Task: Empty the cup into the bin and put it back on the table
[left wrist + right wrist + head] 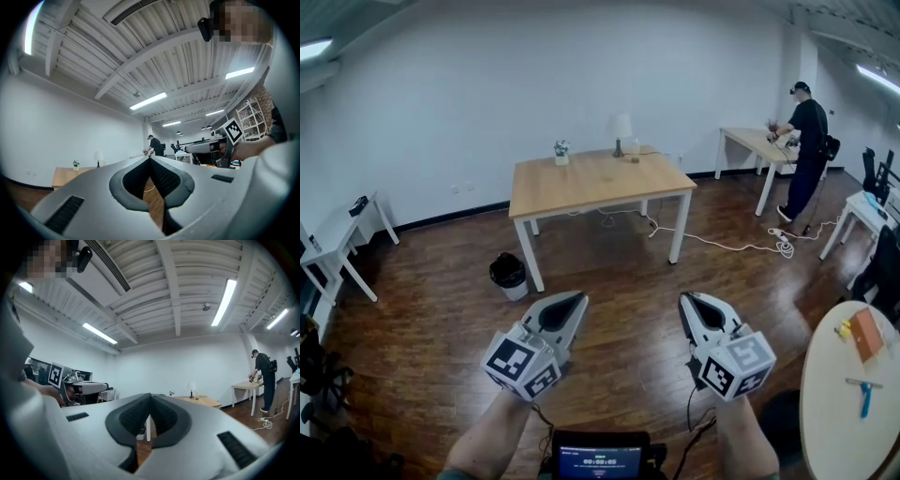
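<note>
Facing wooden table (pixel 600 183), bin (pixel 508 274) beside | left tool (pixel 577 300), right tool (pixel 687 301) pressed together

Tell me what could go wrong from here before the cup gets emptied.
1. A white cable snakes out from under the wooden table to its right; walking up that side risks a trip.
2. The cup seems to stand close to the lamp at the far edge; a reach may knock the lamp.
3. The left hand-held gripper and right hand-held gripper are both shut and empty; one must open first.
</note>
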`<state>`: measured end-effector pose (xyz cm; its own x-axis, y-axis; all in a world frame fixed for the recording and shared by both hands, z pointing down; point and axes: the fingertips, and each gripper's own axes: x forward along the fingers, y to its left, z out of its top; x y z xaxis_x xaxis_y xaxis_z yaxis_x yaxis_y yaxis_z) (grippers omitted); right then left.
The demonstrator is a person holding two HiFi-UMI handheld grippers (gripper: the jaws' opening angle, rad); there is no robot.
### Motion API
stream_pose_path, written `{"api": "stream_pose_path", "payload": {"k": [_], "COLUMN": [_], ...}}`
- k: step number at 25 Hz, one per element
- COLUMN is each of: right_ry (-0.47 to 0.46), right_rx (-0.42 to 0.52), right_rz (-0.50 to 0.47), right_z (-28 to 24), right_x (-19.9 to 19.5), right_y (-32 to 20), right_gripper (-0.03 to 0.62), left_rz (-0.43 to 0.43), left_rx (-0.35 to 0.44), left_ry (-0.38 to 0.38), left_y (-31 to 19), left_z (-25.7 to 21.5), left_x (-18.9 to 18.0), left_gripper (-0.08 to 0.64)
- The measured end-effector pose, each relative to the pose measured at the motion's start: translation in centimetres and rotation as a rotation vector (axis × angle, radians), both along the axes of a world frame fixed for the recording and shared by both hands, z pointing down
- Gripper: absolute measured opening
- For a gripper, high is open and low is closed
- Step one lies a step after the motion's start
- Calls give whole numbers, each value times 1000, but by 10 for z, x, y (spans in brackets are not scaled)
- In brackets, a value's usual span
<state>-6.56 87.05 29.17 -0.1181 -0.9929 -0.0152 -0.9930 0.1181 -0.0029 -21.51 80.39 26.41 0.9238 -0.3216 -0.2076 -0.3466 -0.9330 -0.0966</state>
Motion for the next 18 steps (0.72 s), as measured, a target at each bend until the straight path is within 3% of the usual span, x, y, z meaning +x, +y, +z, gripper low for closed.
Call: {"api": "stream_pose_path", "payload": {"k": [9, 18], "right_ry": [-16, 4], "right_rx": [11, -5], "right_rz": [-18, -15], "right_z": [0, -1], "right_x": [32, 52], "right_y": [-43, -116], "right_gripper": [3, 3], "left_rz": [10, 21], "left_rx": [-9, -4], "left_ry": [-23, 4], "left_y": [-35, -113], "left_z": [4, 0], "left_x": [36, 59], "left_gripper": [5, 5]}}
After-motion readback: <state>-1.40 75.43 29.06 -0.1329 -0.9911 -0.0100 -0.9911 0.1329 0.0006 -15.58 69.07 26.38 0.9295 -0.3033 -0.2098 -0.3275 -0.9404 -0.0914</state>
